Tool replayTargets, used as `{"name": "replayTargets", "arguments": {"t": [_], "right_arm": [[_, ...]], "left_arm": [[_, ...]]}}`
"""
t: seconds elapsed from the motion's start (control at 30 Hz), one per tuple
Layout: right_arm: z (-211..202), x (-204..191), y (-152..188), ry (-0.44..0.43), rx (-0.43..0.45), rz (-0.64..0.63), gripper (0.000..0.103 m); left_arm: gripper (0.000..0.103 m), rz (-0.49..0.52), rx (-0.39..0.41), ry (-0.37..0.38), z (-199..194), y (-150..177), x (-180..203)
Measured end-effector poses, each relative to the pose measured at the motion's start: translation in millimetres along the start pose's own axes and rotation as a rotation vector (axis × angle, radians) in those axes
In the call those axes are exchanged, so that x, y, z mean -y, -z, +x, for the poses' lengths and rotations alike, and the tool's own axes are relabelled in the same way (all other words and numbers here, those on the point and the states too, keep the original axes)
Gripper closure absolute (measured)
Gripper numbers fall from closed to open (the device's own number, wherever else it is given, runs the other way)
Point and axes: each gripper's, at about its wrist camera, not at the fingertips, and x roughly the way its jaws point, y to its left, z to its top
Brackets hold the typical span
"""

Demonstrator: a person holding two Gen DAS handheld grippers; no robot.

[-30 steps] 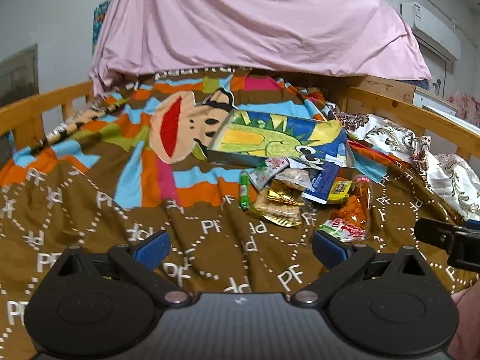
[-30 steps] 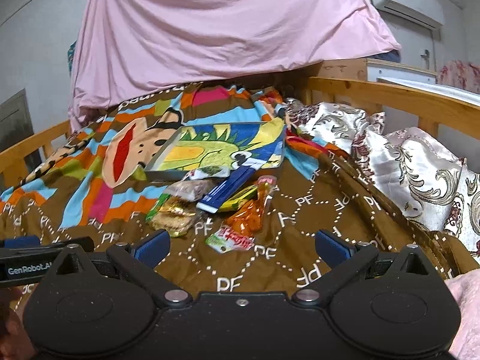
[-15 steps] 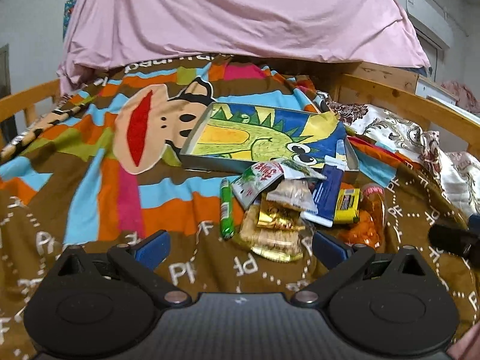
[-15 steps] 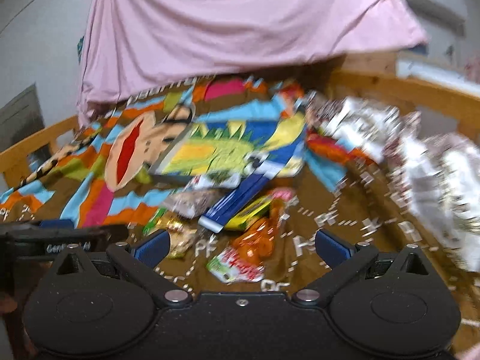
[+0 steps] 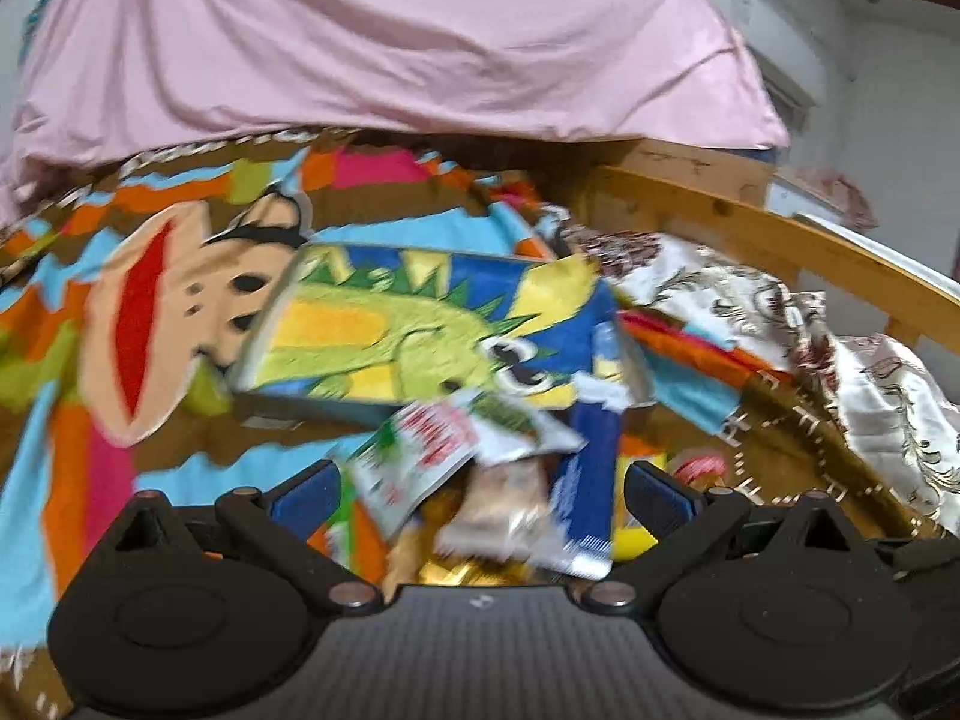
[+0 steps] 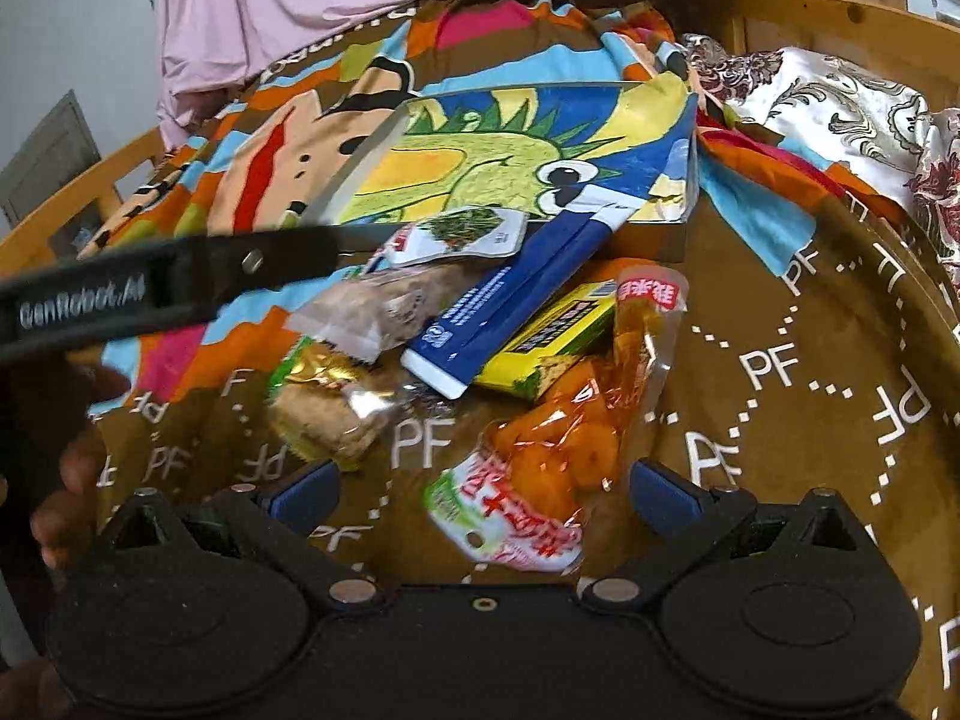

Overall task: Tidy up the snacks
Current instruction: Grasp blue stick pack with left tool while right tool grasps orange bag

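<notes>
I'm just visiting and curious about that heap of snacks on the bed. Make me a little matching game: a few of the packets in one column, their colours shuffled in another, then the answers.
Things:
1. long flat packet
2. see-through bag of snack pieces
3. small box-like packet
4. foil-topped packet

Colours:
A. gold
B. yellow
C. dark blue with a white end
D. orange

Pairs: 1-C, 2-D, 3-B, 4-A
</notes>
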Motion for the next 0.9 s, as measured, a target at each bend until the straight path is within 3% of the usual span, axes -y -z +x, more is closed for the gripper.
{"name": "replayTargets", "arguments": {"t": [0.2,0.33,0.5,0.63,0.9], "right_arm": [[17,4,-1,0.045,-0.02,-0.074,0.001],[23,12,1,0.057,-0.023,-0.044,0.01],[20,13,3,0.054,0.017,-0.018,0.021],[22,14,5,0.041,0.004,-0.002,0.021],[17,18,3,0.004,0.011,0.052,0.021]], "left_arm": [[0.0,0.139,-0.031,0.105,31,-14,25],[0.001,0.206,-0.052,0.176,44,-12,35],[0.001,0.179,-0.12,0.304,61,-7,33],[0.002,0.147,-0.176,0.375,76,-8,29],[0.007,0.176,-0.252,0.346,98,-20,36]]}}
